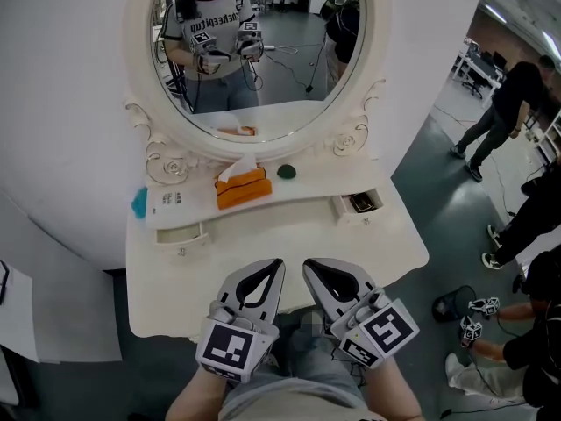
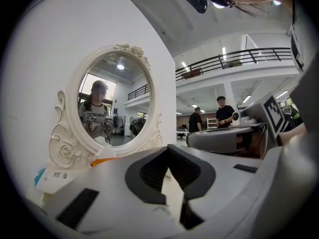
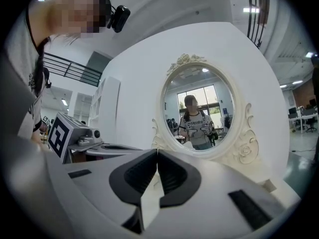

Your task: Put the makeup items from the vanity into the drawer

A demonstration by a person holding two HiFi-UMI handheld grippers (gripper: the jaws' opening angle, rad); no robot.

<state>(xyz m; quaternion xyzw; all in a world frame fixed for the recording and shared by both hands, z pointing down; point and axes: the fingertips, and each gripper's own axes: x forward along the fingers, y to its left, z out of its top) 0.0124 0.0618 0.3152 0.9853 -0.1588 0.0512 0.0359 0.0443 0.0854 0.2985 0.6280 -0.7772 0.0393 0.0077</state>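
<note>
The fingers point(image 2: 199, 172) of the left gripper point(image 1: 279, 262) are pressed together tip to tip, with nothing between them. The right gripper point(image 1: 307, 263) shows the same in its own view: its fingers point(image 3: 177, 176) meet at the tips and carry nothing. Both grippers sit side by side, just beside each other, over the near edge of the white table point(image 1: 289, 239), and both point level towards the mirror point(image 1: 263, 51).

Everything the task concerns lies ahead of the fingers, across the bare tabletop, on the raised back ledge under the mirror. A green round item point(image 1: 287, 171) rests there just right of an orange tissue box point(image 1: 243, 188). It lies almost straight ahead of the right gripper and slightly nearer to it than to the left. Being round, it offers no long axis to line up with. At the ledge's far left end a teal item point(image 1: 140, 203) sits beside a white labelled box point(image 1: 171, 202), on the left gripper's side; it is too small to make out its shape.

A small drawer point(image 1: 358, 205) on the right stands pulled out with something dark inside, close to the green item and on the right gripper's side. A second drawer point(image 1: 181, 233) on the left looks partly out.

No item appears to have been picked up yet. The right gripper seems better placed for the green item, and it would need to open its fingers first.
</note>
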